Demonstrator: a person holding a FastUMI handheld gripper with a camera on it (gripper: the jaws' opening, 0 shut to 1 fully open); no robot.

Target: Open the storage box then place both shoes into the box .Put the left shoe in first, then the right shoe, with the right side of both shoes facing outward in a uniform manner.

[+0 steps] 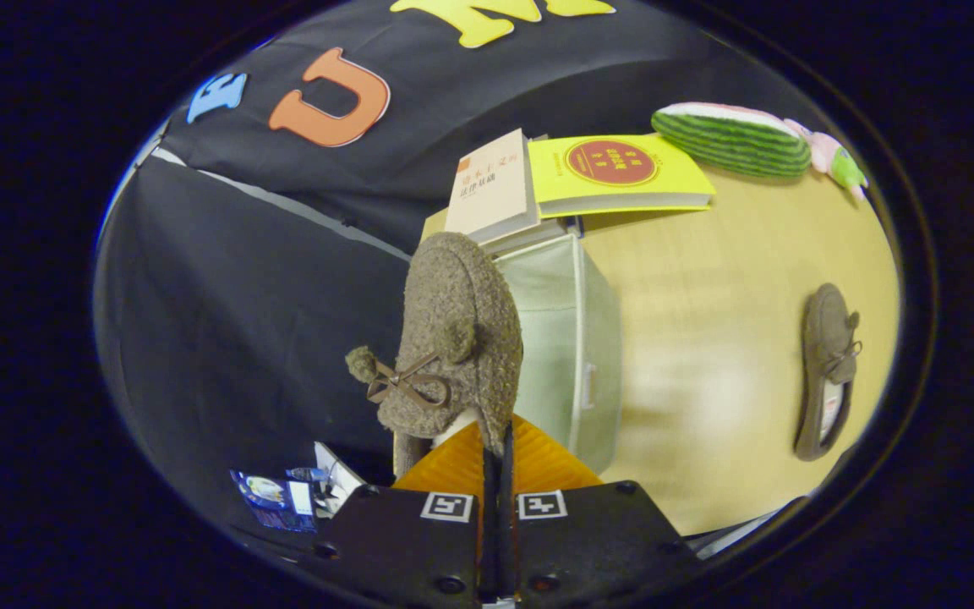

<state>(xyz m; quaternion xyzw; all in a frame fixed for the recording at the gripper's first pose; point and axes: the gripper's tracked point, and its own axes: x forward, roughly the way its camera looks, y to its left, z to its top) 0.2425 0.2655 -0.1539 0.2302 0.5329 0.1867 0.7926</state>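
Gripper view: tongs [496, 461] closed on the rim of a fuzzy brown shoe [453, 338], both fingers pressing it, shoe lifted ahead of them. Pale green storage box [576, 338] just behind the shoe, on the counter [707, 279]. Second brown shoe [828, 372] lies well apart on the counter. Books [538, 182] beyond the box.

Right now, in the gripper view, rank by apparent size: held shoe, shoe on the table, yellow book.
1. Held shoe, clamped in the hand-held gripper; nearness inflates it.
2. Yellow book.
3. Shoe on the table.
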